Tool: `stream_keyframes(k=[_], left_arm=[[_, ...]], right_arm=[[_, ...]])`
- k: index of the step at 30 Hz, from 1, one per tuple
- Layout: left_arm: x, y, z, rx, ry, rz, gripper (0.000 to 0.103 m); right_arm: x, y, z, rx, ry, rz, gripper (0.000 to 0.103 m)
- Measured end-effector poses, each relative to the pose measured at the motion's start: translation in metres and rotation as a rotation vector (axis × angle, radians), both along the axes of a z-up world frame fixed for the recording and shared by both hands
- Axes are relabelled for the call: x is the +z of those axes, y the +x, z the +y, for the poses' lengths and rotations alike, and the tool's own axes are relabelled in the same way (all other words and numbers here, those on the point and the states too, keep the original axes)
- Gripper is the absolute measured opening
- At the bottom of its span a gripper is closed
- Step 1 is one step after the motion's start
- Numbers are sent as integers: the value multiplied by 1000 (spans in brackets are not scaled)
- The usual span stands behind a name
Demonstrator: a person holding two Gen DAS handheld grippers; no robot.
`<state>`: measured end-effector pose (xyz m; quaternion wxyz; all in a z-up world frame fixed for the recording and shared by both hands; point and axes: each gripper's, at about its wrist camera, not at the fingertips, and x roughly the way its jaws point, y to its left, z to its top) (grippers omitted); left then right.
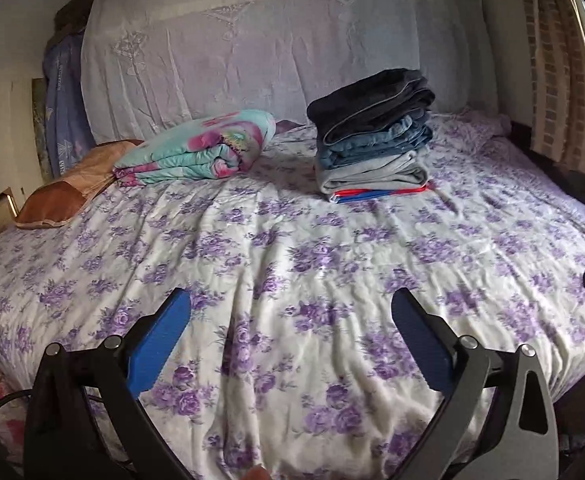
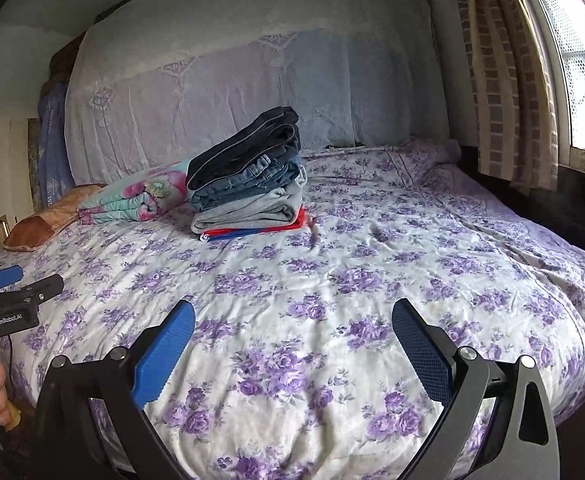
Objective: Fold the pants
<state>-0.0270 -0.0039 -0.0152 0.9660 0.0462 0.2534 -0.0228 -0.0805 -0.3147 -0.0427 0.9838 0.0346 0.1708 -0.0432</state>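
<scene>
My left gripper (image 1: 290,306) and right gripper (image 2: 292,316) gape wide, empty, above the bedsheet (image 1: 292,248). Folded pants stack (image 1: 372,132) behind. Left gripper's body reads "GenRobot.AI".

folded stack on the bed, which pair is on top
The dark navy pants top the stack; lighter blue jeans and a grey pair lie beneath.

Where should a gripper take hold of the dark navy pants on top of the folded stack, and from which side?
Probably at the near folded edge of the dark navy pants, coming in level from the camera side. That edge overhangs the jeans below, so a finger could likely slip under it. Both the left gripper and right gripper are open and empty.
</scene>
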Motion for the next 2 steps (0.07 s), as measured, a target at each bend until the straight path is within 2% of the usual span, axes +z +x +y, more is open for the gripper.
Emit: stream_keyframes(k=[2], left_arm=[[-2, 3, 1, 9, -1, 16, 98]], right_arm=[[-1, 0, 0, 2, 3, 2, 100]])
